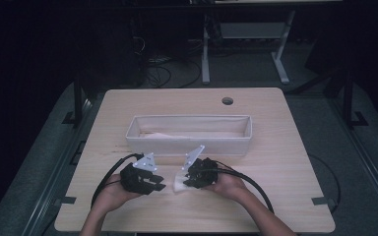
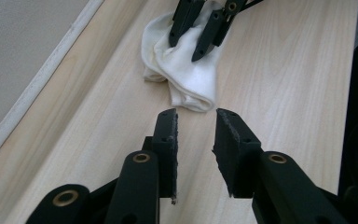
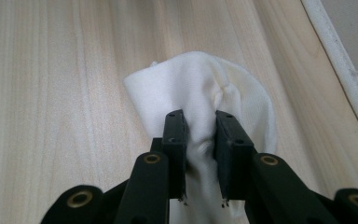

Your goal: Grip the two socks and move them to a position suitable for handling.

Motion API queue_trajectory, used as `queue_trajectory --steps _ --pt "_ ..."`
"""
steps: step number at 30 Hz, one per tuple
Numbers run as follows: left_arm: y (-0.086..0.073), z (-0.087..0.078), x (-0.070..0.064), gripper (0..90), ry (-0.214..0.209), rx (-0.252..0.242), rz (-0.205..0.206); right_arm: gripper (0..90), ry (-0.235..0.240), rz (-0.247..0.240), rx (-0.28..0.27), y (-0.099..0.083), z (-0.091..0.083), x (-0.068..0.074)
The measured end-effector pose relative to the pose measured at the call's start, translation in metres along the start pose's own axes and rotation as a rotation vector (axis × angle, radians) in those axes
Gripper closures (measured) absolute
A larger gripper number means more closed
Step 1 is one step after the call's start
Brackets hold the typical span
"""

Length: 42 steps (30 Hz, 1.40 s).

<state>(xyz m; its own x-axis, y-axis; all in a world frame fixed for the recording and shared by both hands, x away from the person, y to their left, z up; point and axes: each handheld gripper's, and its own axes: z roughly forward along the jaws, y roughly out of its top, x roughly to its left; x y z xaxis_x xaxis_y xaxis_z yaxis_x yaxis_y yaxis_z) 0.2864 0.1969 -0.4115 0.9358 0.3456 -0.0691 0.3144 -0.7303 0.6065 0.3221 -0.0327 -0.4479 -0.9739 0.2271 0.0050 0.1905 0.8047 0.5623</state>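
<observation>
1. Spanning the scene, the wooden tabletop point(image 1: 275, 187) carries every item; a round hole point(image 1: 227, 101) sits near its far edge.
2. A long white fabric bin point(image 1: 189, 142) lies crosswise just beyond both hands, near the work but not blocking it.
3. The white cloth point(image 1: 179, 184) lies bunched on the tabletop between the two tools; in the left gripper view its long axis runs from the right tool toward the left tool.
4. The right tool point(image 3: 200, 140), held low and pointing left, pinches a fold of the cloth.
5. The left tool point(image 2: 196, 135) points right, jaws spread, just short of the cloth's folded end.
</observation>
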Motion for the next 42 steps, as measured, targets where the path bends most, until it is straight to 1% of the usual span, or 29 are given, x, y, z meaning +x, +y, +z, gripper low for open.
queue_trajectory --steps 2,4,6,7,9,15,20,32,35,42 --pt "-0.001 0.000 0.000 67.3 0.010 0.011 -0.004 75.4 0.004 0.002 0.000 0.000 -0.001 0.000" --pt "-0.003 -0.002 0.001 66.3 0.005 0.004 -0.012 75.4 0.013 0.016 -0.005 0.000 -0.001 -0.002" --pt "-0.004 -0.004 0.001 65.6 0.013 0.004 -0.012 75.5 0.018 0.023 -0.006 -0.001 -0.002 -0.002" --pt "-0.005 -0.004 0.001 65.0 0.011 -0.004 -0.021 75.5 0.021 0.023 -0.008 -0.001 -0.003 -0.003" --pt "-0.005 -0.004 0.001 64.4 0.014 -0.004 -0.021 75.4 0.021 0.016 -0.006 -0.001 -0.004 -0.002" --pt "-0.007 -0.004 0.001 62.8 0.015 0.002 -0.019 75.5 0.031 0.016 0.003 -0.001 -0.007 -0.001" --pt "-0.009 -0.006 0.002 62.0 0.024 -0.006 -0.030 75.4 0.035 0.022 -0.009 0.000 -0.012 -0.001" --pt "-0.010 -0.008 0.002 60.1 0.030 0.000 -0.029 75.4 0.035 0.036 -0.006 -0.004 -0.025 -0.004" --pt "-0.010 -0.008 0.003 60.0 0.031 -0.001 -0.029 75.4 0.037 0.038 -0.012 -0.004 -0.027 -0.004" --pt "-0.011 -0.008 0.004 60.1 0.037 -0.004 -0.030 75.4 0.037 0.036 -0.003 -0.005 -0.030 -0.007"
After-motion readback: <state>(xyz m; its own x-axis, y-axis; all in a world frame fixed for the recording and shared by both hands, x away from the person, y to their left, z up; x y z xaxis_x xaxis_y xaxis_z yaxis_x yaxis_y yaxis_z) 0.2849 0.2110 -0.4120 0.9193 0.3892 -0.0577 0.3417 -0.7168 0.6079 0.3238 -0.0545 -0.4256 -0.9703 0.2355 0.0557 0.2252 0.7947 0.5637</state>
